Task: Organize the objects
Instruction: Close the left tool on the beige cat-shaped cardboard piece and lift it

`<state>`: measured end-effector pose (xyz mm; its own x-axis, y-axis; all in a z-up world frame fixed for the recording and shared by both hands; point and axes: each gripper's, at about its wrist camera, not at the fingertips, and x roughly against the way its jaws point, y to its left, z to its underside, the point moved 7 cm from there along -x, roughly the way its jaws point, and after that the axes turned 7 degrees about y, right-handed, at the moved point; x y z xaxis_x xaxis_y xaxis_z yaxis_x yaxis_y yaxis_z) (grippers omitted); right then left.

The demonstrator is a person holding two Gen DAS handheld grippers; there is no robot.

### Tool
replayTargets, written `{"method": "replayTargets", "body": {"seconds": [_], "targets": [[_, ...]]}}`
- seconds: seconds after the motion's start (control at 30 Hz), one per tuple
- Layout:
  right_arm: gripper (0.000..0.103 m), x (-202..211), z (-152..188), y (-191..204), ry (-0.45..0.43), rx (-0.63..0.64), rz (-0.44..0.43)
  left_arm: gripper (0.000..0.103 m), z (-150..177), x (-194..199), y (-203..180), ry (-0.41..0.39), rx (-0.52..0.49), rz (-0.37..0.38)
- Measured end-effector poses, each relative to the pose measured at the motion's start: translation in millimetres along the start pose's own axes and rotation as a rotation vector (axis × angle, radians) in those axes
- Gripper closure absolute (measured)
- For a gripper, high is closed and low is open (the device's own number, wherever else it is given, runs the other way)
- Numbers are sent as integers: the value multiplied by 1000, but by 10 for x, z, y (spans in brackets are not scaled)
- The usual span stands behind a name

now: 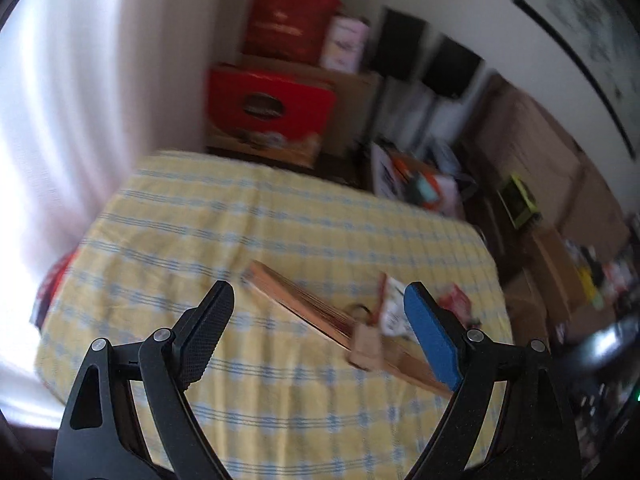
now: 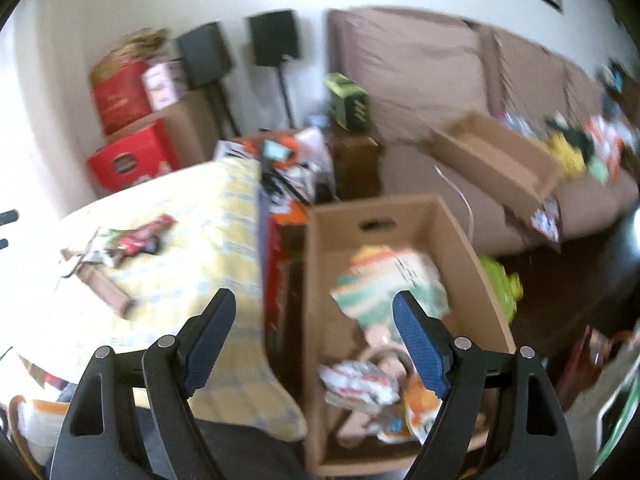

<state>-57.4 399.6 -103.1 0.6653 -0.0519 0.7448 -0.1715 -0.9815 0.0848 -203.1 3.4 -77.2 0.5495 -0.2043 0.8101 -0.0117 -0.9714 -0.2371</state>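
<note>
My left gripper stands open above the yellow checked tablecloth, nothing between its fingers. A folded wooden fan lies on the cloth just past the fingertips, a small tag tied to it. Beyond it lie a white packet and a red packet. My right gripper is open and empty, hovering over the near edge of an open cardboard box beside the table. In the box lie a striped round fan and several packets. The wooden fan and red packet show on the table at left.
Red boxes are stacked against the far wall, with black speakers on stands beside them. A brown sofa holds another open carton and clutter. A red and blue box stands between table and cardboard box.
</note>
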Motion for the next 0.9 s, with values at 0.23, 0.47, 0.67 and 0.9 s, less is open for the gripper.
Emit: {"method": "replayTargets", "body": {"seconds": [0.23,0.47,0.67,0.9], "targets": [[20,80,-121,319,-6,67,3,17,356,-576,-390,158,-220,-45],[20,66,-241,358,-9,76,52,59,515,-857,-497,175,-247,-19],[20,90,-423,502,-32,88,58,72,494,-846,-392,162,-204,73],[20,3,-506,818,-27,137,33,72,325,-602,-146,116,-85,174]]}}
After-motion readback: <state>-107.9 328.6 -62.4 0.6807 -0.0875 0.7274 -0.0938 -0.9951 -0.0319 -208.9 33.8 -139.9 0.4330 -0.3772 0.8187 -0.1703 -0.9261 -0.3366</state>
